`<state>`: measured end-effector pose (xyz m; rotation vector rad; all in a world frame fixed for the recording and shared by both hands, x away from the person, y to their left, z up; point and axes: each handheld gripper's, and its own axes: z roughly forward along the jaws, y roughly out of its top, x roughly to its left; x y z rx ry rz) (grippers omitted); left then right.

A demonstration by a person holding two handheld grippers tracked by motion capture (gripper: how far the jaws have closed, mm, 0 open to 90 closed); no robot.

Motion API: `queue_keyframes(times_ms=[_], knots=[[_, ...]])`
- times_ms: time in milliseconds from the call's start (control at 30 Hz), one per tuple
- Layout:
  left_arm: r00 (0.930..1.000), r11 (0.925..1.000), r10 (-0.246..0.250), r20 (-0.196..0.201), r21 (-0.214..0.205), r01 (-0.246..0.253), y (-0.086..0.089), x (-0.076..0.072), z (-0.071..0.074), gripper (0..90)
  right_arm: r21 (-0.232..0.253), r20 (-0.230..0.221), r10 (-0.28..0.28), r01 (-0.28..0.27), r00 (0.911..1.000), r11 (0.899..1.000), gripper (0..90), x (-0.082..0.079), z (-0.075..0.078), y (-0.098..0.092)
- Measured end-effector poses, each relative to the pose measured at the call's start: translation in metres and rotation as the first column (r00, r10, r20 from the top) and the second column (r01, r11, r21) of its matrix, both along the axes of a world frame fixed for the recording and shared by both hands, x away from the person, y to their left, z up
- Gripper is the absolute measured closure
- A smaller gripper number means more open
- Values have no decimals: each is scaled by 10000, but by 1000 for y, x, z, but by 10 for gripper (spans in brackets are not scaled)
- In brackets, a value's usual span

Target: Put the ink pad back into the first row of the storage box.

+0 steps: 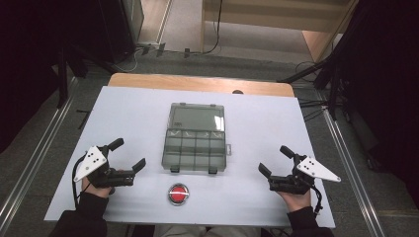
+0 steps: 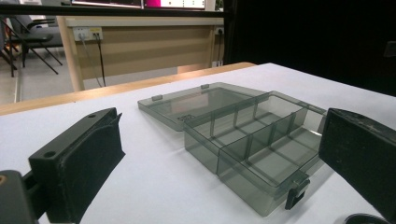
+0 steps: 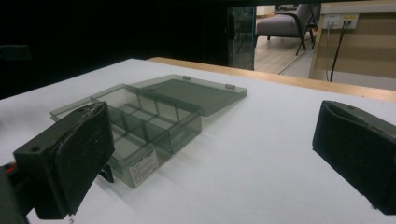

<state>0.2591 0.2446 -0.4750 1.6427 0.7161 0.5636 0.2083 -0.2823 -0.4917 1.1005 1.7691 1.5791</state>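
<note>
From the high view, the open box (image 1: 193, 143) is seen mid-table between the left gripper (image 1: 129, 154) and right gripper (image 1: 274, 159), both held apart and empty. In the gripper views the lid (image 2: 196, 100) lies flat; a reach toward it seems called for next.

Looks like an office turned recording lab – black curtains (image 1: 29, 74) and stand legs (image 1: 316, 74) beyond both claws, cables on grey carpet (image 1: 188, 29), wall sockets (image 2: 88, 33) and office chairs (image 3: 285, 21) far ahead of them.
</note>
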Motion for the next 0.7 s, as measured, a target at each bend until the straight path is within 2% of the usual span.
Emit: queue_keyframes(times_ms=[367, 700], knots=[[10000, 10000, -59, -25, -8, 59, -1, 0, 0, 0, -130, -137, 91, -93, 9999, 9999, 0, 0, -1, 2], [10000, 10000, -74, -21, 30, 74, -2, -1, 0, 0, -378, -214, 429, -437, 9989, 9983, 0, -1, -2, 7]])
